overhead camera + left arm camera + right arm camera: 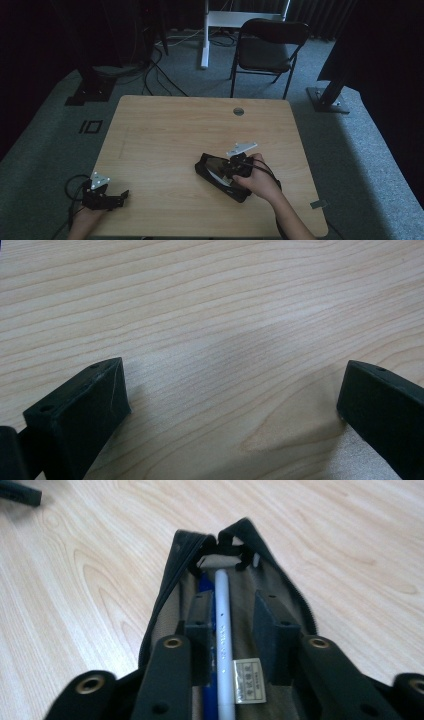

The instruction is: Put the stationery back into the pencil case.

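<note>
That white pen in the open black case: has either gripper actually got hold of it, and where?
Not yet. The right gripper is inside the pencil case, its jaws apart on either side of the white pen near mid-length. The left gripper is open over bare table.

Bare wooden table (165,130), black folding chair (267,47) beyond it, cables (160,75) on grey carpet

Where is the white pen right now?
The white pen lies inside the open black pencil case on the table's right half, beside a blue pen, between the right gripper's jaws.
</note>
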Tool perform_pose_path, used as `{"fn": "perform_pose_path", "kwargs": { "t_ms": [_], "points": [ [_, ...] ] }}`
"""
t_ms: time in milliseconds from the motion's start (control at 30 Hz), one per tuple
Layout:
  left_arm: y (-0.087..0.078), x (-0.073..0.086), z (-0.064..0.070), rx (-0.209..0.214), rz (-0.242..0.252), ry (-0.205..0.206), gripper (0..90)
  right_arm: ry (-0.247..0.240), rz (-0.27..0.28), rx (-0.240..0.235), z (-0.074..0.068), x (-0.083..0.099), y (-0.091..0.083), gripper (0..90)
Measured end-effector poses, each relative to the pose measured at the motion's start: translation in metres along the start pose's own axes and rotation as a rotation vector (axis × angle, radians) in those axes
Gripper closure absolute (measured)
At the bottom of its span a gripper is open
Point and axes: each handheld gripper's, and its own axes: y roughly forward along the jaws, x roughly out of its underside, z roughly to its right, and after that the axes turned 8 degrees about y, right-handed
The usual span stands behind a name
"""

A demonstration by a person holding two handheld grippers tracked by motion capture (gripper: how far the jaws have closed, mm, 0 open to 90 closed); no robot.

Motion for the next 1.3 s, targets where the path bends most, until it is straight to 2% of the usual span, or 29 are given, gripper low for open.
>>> {"fn": "perform_pose_path", "kwargs": {
  "t_ms": [433, 600, 967, 1300],
  "points": [
    [0.000, 0.000, 0.000, 0.000, 0.000, 0.002, 0.1, 0.050, 0.076, 0.020, 0.010, -0.004, -0.015, 60.6],
    [0.000, 0.000, 0.000, 0.000, -0.001, 0.002, 0.1, 0.087, 0.122, 0.039, 0.018, -0.005, -0.021, 55.7],
    [0.000, 0.000, 0.000, 0.000, 0.000, 0.000, 0.1, 0.122, 0.154, 0.081, 0.032, 0.000, -0.029, 51.4],
    [0.000, 0.000, 0.000, 0.000, 0.000, 0.000, 0.1, 0.172, 0.170, 0.130, 0.051, 0.014, -0.035, 49.1]
  ]
}}
